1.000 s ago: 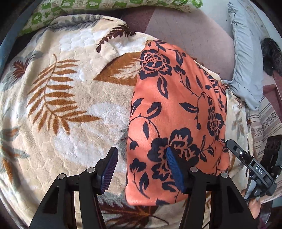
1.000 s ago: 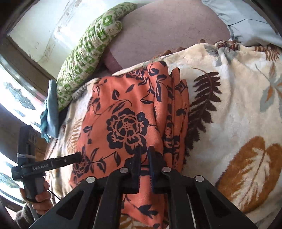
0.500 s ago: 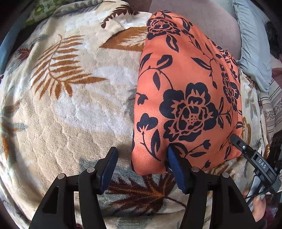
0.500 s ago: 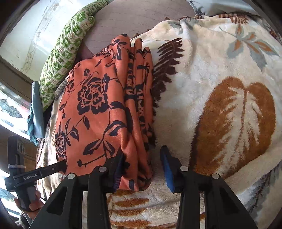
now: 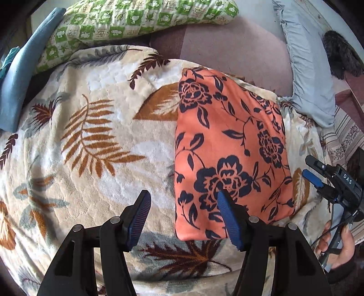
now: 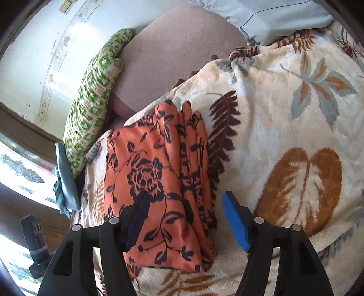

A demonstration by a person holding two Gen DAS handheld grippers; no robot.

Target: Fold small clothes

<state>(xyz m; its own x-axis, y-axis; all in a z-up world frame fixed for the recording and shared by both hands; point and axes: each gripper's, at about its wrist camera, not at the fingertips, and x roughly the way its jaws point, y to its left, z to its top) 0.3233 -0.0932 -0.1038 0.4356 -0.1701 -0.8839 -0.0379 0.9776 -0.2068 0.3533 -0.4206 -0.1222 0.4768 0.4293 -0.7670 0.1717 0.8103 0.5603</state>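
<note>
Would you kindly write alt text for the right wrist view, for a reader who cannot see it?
A folded orange garment with dark floral print lies on a cream leaf-patterned blanket, its stacked layers showing along one edge. The open right gripper hangs over its near end, holding nothing. A green patterned pillow lies behind.

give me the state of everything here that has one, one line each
orange floral garment: folded into a compact stack, lying flat on the blanket, held by neither gripper
left gripper: open, empty
right gripper: open, empty
leaf-print blanket: spread out under the garment
green patterned pillow: lying at the blanket's far edge
</note>
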